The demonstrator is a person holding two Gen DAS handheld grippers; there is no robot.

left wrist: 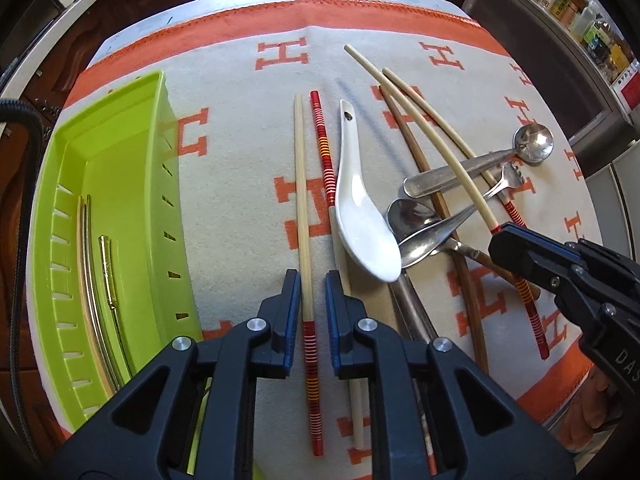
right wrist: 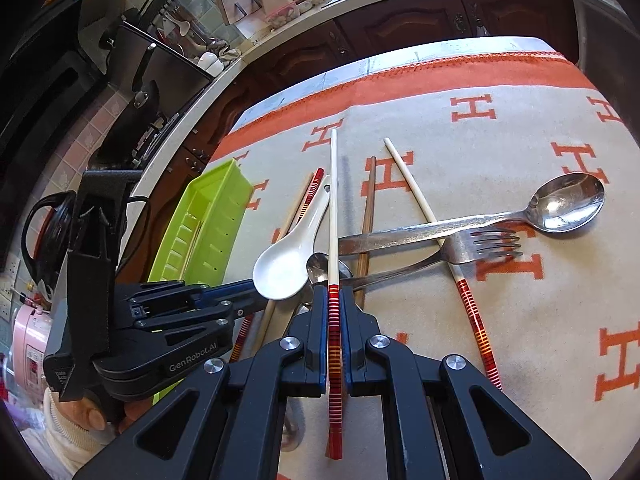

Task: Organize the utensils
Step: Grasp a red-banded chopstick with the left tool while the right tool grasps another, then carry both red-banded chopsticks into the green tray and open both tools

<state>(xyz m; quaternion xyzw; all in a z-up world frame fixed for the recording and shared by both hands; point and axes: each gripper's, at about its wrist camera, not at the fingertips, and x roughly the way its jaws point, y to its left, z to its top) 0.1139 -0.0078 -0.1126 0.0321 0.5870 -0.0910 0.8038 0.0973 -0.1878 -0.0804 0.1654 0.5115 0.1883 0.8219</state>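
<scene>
Tray: lime-green slotted plastic tray at cloth's left edge, holding gold-coloured utensils.
Left gripper: jaws apart, straddling a pale bamboo chopstick with red banded end lying on the cloth.
Spoon: white ceramic soup spoon, beside that chopstick.
Right gripper: clamped on a cream chopstick with red striped handle, over the piled metal cutlery.

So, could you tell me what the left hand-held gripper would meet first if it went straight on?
Probably nothing but the chopstick lying between its open fingers; beyond that, the blanket looks free, though depth is unclear.
</scene>
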